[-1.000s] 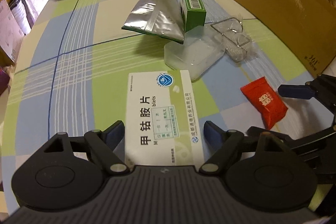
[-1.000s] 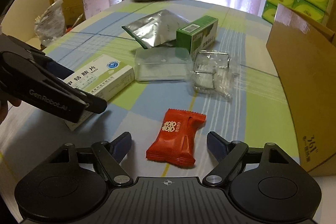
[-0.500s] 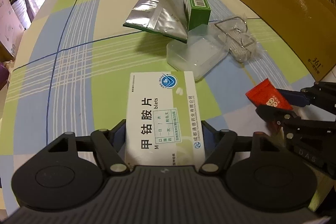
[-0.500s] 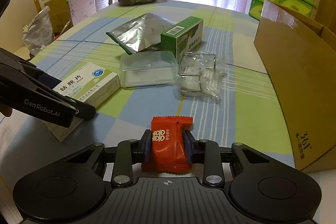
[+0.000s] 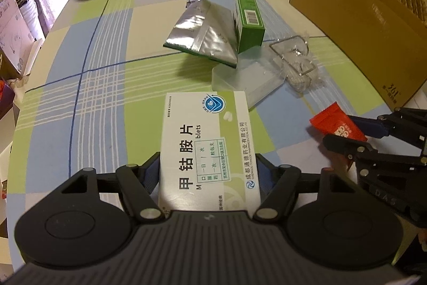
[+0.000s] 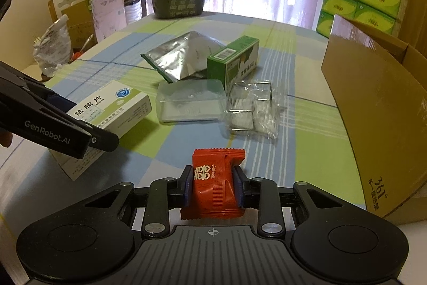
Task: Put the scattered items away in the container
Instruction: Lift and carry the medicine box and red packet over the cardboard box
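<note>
Medicine box (image 5: 208, 146) pinched in left gripper (image 5: 208, 170), red sachet (image 6: 213, 183) — seemingly lifted — in right gripper (image 6: 213, 186)

Our left gripper (image 5: 207, 172) clamps a white and green medicine box (image 5: 208, 140) above the checked tablecloth (image 5: 106, 87). At right, our right gripper (image 5: 355, 135) pinches a red packet (image 5: 333, 122). Beyond stands a cardboard box (image 5: 360, 26).
</note>
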{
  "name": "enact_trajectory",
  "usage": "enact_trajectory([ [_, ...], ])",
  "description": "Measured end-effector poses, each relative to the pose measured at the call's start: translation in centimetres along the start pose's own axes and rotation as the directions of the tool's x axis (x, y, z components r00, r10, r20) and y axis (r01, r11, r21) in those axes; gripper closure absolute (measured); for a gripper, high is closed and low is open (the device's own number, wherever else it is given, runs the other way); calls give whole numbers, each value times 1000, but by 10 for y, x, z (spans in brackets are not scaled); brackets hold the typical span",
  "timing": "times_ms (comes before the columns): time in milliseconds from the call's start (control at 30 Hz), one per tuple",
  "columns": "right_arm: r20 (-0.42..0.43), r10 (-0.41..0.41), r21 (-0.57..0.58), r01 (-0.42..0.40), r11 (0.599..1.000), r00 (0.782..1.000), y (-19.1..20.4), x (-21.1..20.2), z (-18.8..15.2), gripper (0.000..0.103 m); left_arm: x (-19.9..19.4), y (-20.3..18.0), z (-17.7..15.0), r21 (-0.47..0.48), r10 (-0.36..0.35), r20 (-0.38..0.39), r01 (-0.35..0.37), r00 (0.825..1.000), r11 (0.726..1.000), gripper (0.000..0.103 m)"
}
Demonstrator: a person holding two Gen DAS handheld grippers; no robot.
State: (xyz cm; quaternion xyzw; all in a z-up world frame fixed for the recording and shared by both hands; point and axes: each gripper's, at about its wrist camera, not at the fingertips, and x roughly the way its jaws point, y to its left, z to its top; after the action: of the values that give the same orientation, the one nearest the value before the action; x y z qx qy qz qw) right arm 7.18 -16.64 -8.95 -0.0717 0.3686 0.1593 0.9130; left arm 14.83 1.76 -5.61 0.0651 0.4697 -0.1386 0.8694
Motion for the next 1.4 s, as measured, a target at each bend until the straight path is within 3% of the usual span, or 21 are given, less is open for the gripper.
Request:
enact_trajectory([
  [700, 50, -48, -4, 48, 999, 998, -15, -34, 3, 70, -25, -22, 10, -19, -21, 35, 22, 999, 1000, 36],
  [1400, 194, -94, 26, 91, 996, 976, -50, -101, 30, 70, -74, -70, 35, -15, -38, 106, 40, 994, 999, 36],
])
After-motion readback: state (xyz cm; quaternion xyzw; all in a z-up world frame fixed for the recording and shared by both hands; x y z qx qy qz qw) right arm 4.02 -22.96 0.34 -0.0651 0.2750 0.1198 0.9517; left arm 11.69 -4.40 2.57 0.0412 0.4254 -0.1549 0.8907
